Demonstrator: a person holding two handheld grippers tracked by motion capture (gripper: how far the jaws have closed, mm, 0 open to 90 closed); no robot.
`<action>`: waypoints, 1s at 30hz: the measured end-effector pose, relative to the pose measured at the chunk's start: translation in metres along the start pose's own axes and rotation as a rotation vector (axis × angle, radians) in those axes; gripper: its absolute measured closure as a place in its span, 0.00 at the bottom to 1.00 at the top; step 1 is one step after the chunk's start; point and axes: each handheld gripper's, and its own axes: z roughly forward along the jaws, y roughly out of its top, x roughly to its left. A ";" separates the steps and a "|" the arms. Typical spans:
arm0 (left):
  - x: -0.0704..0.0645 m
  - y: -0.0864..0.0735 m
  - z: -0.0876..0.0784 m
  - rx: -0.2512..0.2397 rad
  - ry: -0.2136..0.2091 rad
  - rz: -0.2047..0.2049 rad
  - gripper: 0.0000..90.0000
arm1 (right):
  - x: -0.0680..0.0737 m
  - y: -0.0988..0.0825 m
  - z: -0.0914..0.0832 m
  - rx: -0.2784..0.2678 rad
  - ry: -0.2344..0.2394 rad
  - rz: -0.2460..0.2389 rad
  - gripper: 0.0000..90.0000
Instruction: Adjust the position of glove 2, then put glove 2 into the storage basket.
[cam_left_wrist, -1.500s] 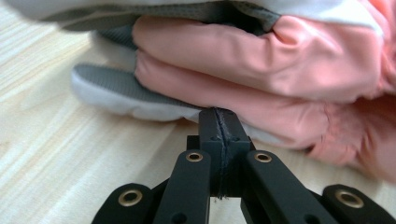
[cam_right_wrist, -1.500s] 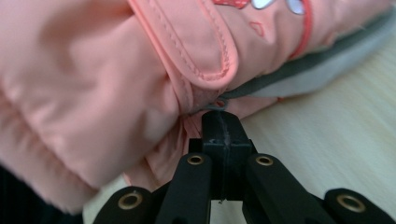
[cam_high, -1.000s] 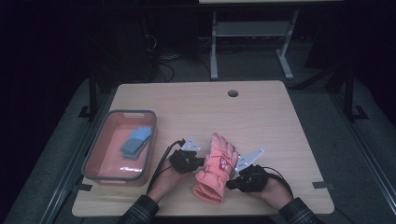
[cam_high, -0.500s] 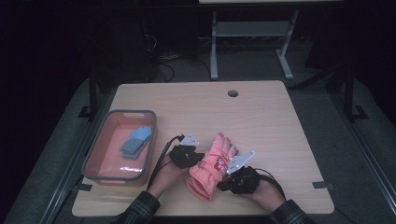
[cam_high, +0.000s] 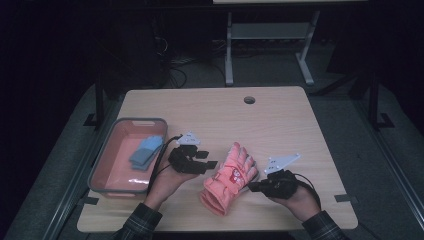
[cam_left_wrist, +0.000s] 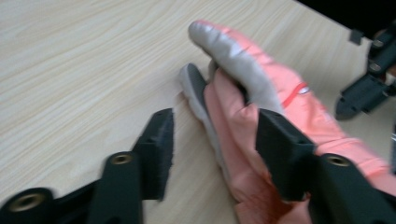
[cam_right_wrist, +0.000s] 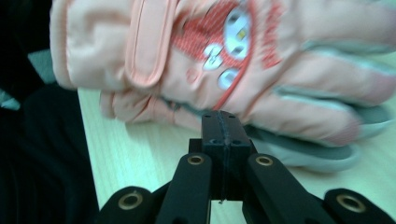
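Wooden table (cam_high: 280, 120), pale grain, a round hole (cam_high: 249, 100) near its far edge. On its left part sits a grey-rimmed bin (cam_high: 100, 167) with a pink floor; a folded blue cloth (cam_high: 145, 152) lies inside it.

Near the front edge, about the middle, lies a pink glove (cam_high: 227, 177) with grey fingertips and a red-and-white patch on its back. Fingers point away from the person, cuff toward the front edge.

Left gripper (cam_high: 205, 160), held in the person's left hand (cam_high: 167, 182), sits between bin and glove, a little off the glove's left side. Its jaws have just been opening; in the left gripper view they stand apart, one pad over bare table, the other in front of the glove (cam_left_wrist: 261, 107), neither pressing on it. Released.

Right gripper (cam_high: 251, 187), in the right hand (cam_high: 295, 197), is at the glove's right edge. In the right gripper view its jaws (cam_right_wrist: 222, 135) are clenched pad to pad just short of the glove (cam_right_wrist: 224, 60). Whether a bit of fabric is caught at the tips, cannot tell.
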 end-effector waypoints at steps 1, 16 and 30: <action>-0.001 0.001 -0.001 0.001 -0.001 0.003 0.46 | -0.001 0.001 -0.003 -0.013 -0.003 0.009 1.00; -0.012 0.014 0.003 0.014 -0.045 0.083 0.21 | -0.008 0.025 0.006 -0.080 -0.036 0.022 1.00; -0.017 0.019 0.019 0.055 -0.068 0.112 0.17 | -0.015 0.019 0.039 0.031 -0.069 0.022 1.00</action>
